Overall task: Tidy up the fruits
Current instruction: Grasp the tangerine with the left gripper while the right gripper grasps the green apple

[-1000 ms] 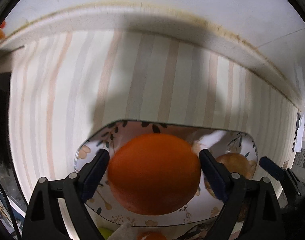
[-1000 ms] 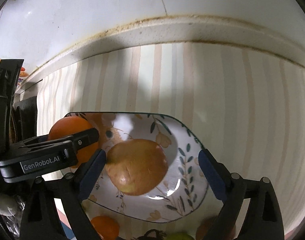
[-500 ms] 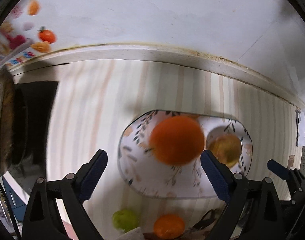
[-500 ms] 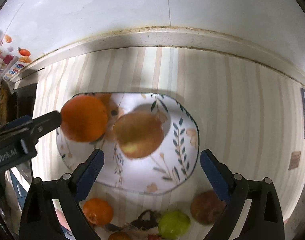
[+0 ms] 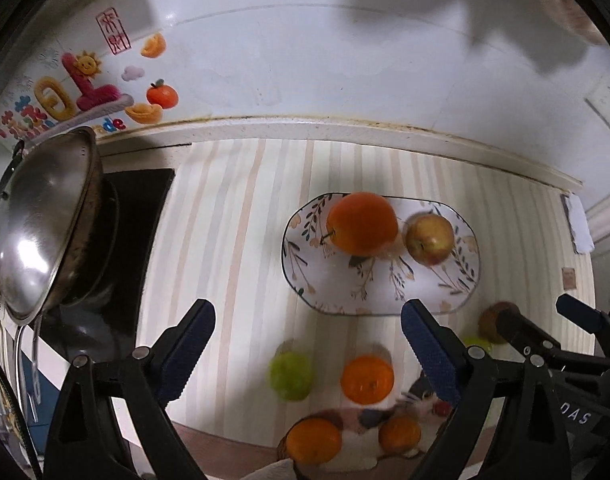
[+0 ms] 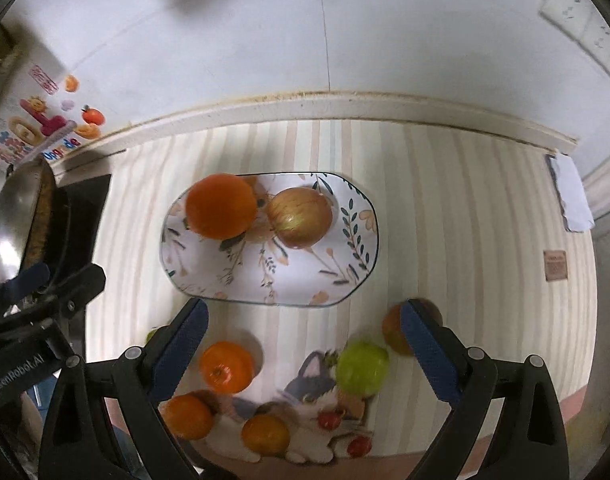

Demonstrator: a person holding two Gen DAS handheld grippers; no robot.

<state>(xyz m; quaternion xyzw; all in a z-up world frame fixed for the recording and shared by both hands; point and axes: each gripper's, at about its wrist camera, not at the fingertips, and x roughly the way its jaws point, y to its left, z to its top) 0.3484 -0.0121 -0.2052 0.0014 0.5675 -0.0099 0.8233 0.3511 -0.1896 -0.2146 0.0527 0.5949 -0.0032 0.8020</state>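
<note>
Ahead of both claws, on the floral plate [image 6: 357,264], a large orange [image 6: 220,206] and an apple [image 6: 299,217] sit side by side. Loose fruit lies nearer: a small orange [image 6: 226,367] between the right gripper [image 6: 303,344] jaws, a green fruit [image 5: 291,376] between the left gripper [image 5: 307,354] jaws. Both claws gape, empty. Such fruit is probably firm, smooth, prone to roll; grip across the widest girth.

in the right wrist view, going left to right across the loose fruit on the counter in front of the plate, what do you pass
orange → orange → green apple → brownish-red apple, partly behind the right gripper's finger. Left out: the orange under the near-left finger, its place is unclear.
</note>
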